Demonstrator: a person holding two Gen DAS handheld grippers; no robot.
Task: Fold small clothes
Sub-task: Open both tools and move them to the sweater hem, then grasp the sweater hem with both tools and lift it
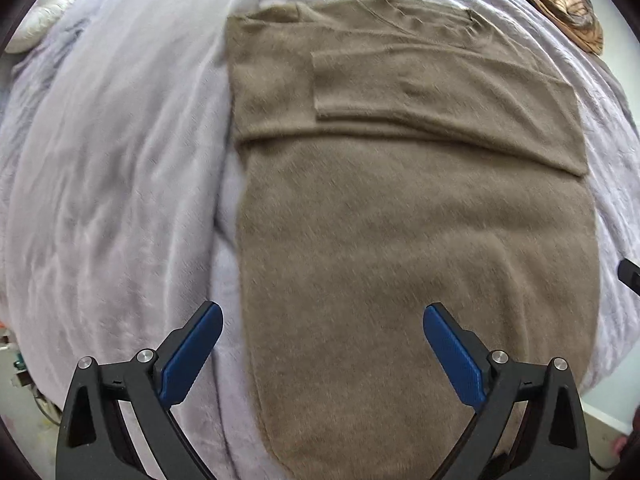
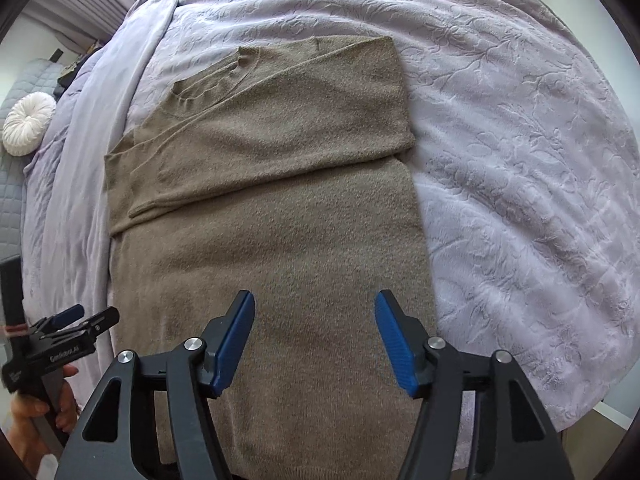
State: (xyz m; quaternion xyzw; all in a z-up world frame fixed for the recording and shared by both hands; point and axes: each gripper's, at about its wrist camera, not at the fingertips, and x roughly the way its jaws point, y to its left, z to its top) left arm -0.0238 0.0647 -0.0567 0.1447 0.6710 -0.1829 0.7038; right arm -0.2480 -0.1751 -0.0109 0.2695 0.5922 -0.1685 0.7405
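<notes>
I see a bed filling most of both views, covered by a pale lilac bedspread (image 2: 520, 160) embossed with a floral pattern. Along its left side a smoother lilac sheet (image 1: 100, 160) lies in long folds. At the far left a round white pleated cushion (image 2: 28, 124) rests beside a grey quilted surface (image 2: 16, 208). A window blind (image 2: 88, 4) shows at the upper left, letting in daylight. Striped brown fabric (image 1: 568, 4) sits at the bed's far edge. A strip of pale floor (image 2: 612, 416) shows at lower right.
</notes>
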